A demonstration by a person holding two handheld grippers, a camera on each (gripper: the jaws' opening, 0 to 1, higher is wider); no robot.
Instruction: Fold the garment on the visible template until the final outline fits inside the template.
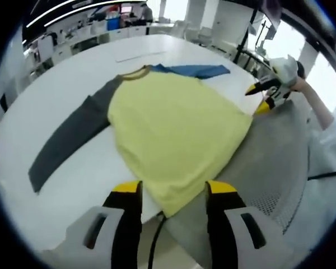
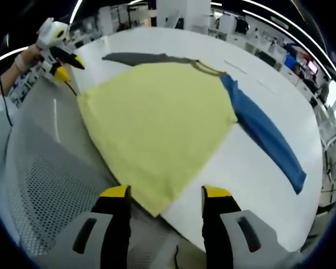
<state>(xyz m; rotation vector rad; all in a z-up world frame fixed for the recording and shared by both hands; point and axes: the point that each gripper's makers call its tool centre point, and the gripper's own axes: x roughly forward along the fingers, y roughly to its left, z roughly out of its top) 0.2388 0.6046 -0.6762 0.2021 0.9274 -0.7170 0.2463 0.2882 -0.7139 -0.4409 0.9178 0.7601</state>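
- Yellow cloth makes up the body of the garment [image 1: 176,137], a long-sleeved shirt lying flat and spread on a white table [image 1: 73,185], with one grey sleeve [image 1: 73,137] stretched out to one side and one blue sleeve [image 2: 266,131] to the other.
- Its hem lies at the near table edge, where a grey perforated surface [image 2: 50,190] begins; the two bottom corners sit at that edge, one just ahead of each gripper.
- I cannot make out any template outline on the table in either view.
- In the left gripper view, the left gripper [image 1: 173,196] has its yellow-tipped jaws spread apart, one to each side of a hem corner, holding nothing.
- In the right gripper view, the right gripper [image 2: 163,197] is likewise spread, with the other hem corner lying between the jaws and not pinched.
- Each gripper also appears small in the other's view, held by a hand [image 2: 22,59] near the far end of the hem.
- As a judgement, the shirt is thin, light and limp: it will sag and crease when lifted and should slide easily on the smooth table.
- Good places to hold are probably the hem corners or the sleeve ends, gripping the cloth at its edge so that both layers come up together.
- Lifting from the middle would likely bunch it.
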